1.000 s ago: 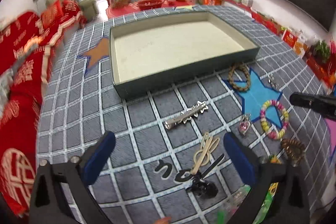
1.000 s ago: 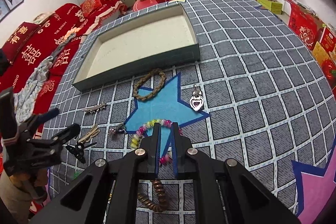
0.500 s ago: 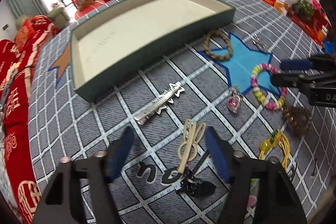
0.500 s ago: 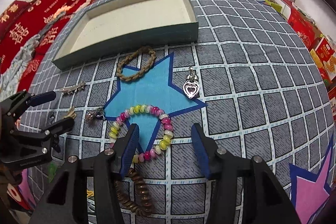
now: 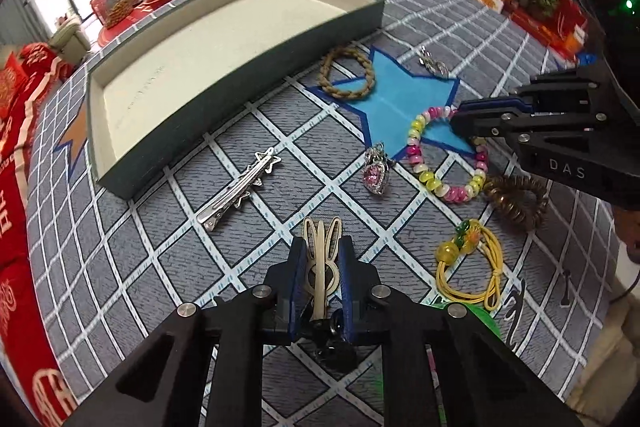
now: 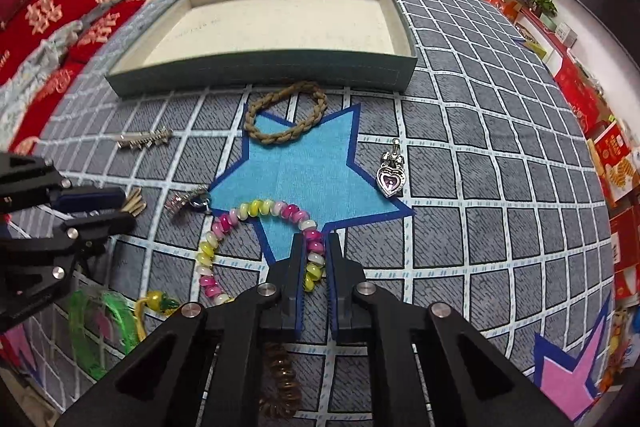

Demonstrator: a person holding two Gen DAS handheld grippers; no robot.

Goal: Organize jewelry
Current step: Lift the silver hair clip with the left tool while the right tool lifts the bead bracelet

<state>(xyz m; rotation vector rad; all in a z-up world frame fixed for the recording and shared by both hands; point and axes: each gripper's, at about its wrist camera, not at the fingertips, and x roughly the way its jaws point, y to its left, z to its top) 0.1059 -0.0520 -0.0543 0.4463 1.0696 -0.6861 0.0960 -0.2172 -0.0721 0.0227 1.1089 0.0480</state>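
My left gripper (image 5: 320, 247) is shut on a cream rabbit-shaped hair clip (image 5: 320, 243) lying on the grey grid mat. My right gripper (image 6: 314, 247) is shut on the near side of a pink, yellow and white bead bracelet (image 6: 248, 211); this bracelet also shows in the left wrist view (image 5: 424, 155). The empty dark green tray (image 5: 240, 75) with a cream floor stands farther back on the mat. The tray also shows in the right wrist view (image 6: 260, 81).
Around lie a silver star hair clip (image 5: 236, 191), a braided tan bracelet (image 5: 348, 75), a pink heart pendant (image 5: 376, 175), a silver heart pendant (image 6: 390, 179), a brown coil hair tie (image 5: 516, 199) and a yellow cord bracelet (image 5: 472, 267).
Both grippers have come down to the mat and shut: the left on the rabbit clip, the right on the bead bracelet. Half a second ago both were open.
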